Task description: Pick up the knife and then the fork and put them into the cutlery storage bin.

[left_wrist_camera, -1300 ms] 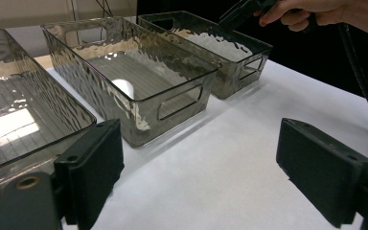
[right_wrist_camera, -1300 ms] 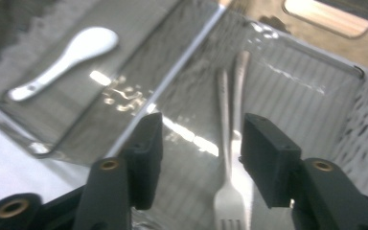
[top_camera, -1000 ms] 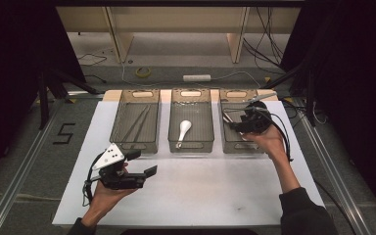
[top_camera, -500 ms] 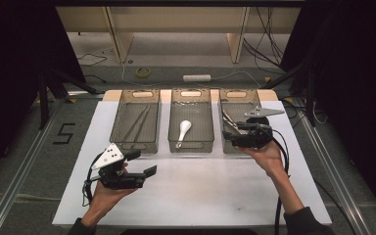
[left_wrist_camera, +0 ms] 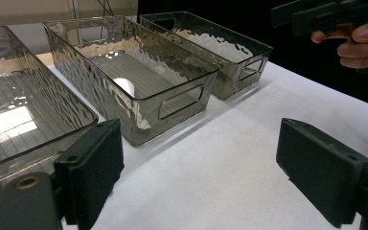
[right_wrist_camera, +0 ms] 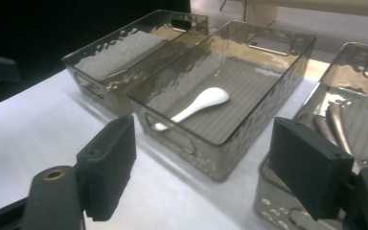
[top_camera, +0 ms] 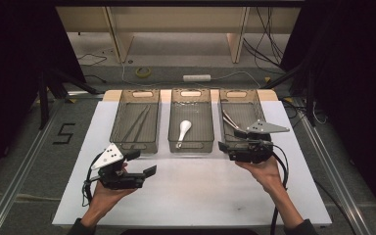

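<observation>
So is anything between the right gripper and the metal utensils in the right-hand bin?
Only the smoky clear plastic bin's near wall stands before the metal utensils; the right gripper, jaws open and empty, sits just outside it.

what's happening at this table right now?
A person holds a hand-held gripper in each hand before three clear bins. The right hand-held gripper, jaws just opened and empty, sits at the near end of the right bin, where metal cutlery lies. The left hand-held gripper hovers open over the table. A white spoon lies in the middle bin.
</observation>
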